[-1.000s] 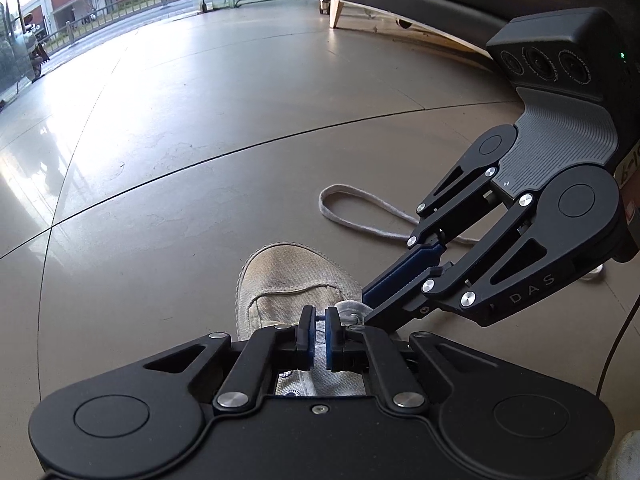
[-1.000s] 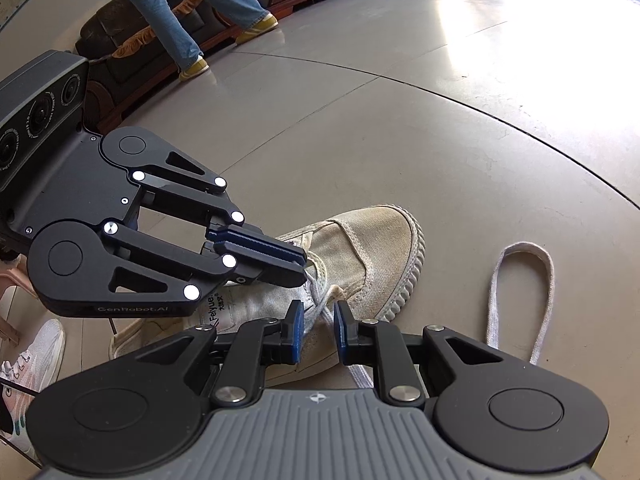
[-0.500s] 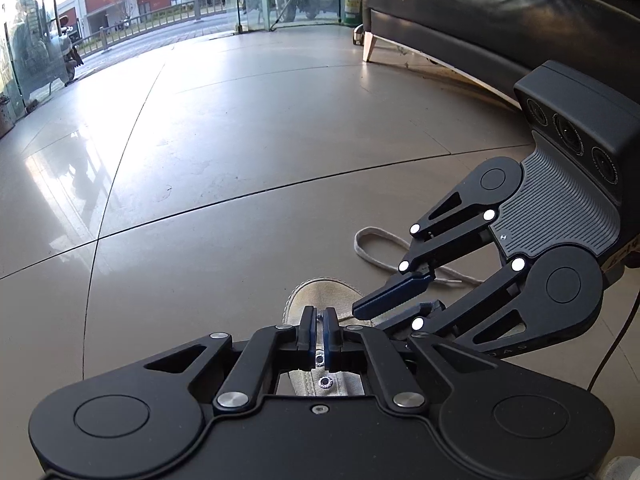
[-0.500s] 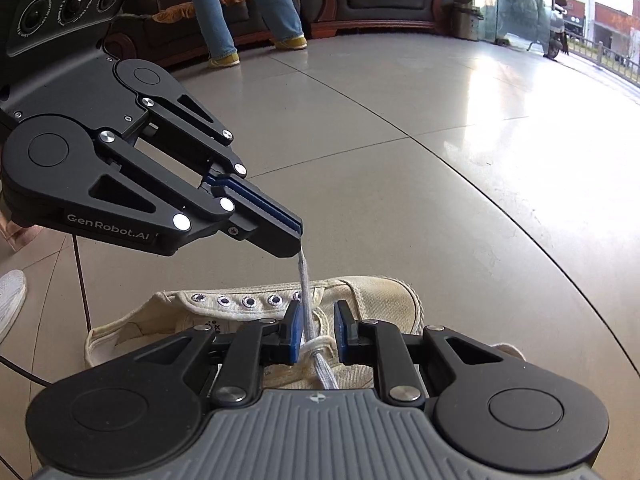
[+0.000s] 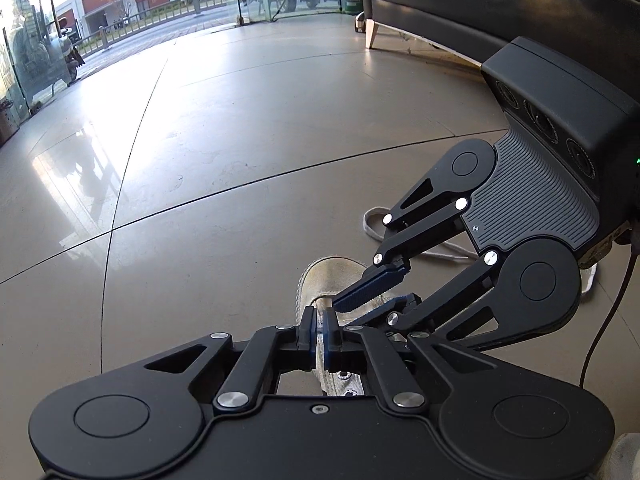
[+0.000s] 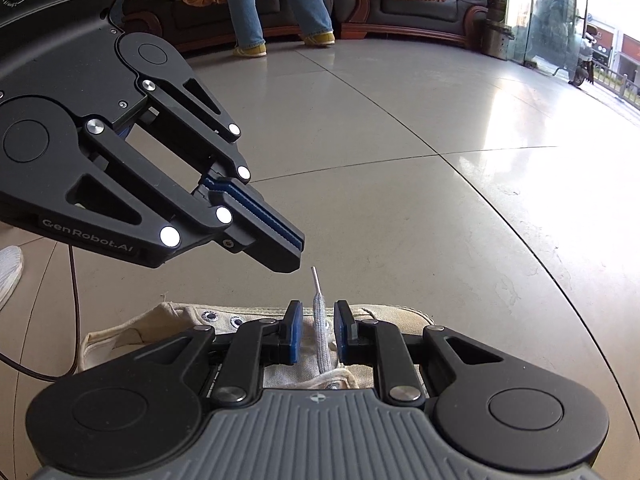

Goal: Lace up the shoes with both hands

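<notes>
Beige canvas shoe (image 6: 392, 314) on floor — lace (image 6: 320, 336) upright.

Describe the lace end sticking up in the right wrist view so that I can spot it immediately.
Start at the beige canvas shoe lying on the grey tiled floor. Rising from it, between the blue pads of the right tool without touching either, is a flat grey-white lace end. Its thin stiff tip points up just below the shut left tool, unlike the loose lace bunched beneath.

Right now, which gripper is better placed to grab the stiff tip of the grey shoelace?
The right gripper: its jaws stand open around the grey shoelace. The left gripper is shut beside the tip.
</notes>
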Tool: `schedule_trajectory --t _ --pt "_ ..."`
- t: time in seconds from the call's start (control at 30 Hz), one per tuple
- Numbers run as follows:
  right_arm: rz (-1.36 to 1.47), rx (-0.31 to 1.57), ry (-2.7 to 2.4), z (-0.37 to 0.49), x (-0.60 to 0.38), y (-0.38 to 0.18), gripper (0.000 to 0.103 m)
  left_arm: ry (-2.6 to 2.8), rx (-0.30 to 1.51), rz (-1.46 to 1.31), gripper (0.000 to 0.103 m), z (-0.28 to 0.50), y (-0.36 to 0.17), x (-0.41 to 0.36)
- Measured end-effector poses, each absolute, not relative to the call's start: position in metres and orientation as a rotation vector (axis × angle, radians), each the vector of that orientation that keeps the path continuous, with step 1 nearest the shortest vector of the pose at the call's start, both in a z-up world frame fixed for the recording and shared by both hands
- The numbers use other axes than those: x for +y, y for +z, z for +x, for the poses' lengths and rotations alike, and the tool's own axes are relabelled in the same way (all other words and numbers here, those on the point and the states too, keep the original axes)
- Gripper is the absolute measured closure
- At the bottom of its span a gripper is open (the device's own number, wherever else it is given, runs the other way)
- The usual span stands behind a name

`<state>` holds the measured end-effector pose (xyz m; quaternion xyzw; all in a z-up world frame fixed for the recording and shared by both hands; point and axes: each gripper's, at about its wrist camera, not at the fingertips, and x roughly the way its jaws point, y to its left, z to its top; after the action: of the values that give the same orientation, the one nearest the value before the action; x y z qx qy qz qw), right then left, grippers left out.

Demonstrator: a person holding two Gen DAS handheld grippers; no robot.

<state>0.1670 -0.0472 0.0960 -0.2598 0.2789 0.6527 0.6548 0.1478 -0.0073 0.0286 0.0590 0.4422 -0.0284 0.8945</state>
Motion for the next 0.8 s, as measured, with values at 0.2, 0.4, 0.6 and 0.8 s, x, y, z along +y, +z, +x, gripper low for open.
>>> schedule_trajectory --t 0.2,0.4,0.6,0.8 --pt "-0.582 0.678 1.465 0.171 -0.036 0.086 0.084 -0.104 0.956 0.183 0.102 0.142 0.019 -0.019" --pt "-0.518 0.709 1.443 0.177 -0.041 0.088 0.097 -0.160 0.969 0.300 0.098 0.139 0.006 -0.040" --pt "-0.425 0.753 1.384 0.190 -0.058 0.093 0.097 -0.193 0.964 0.497 0.092 0.139 -0.009 -0.064" --pt "-0.400 0.775 1.368 0.195 -0.068 0.090 0.097 -0.170 0.951 0.655 0.080 0.140 -0.026 -0.075"
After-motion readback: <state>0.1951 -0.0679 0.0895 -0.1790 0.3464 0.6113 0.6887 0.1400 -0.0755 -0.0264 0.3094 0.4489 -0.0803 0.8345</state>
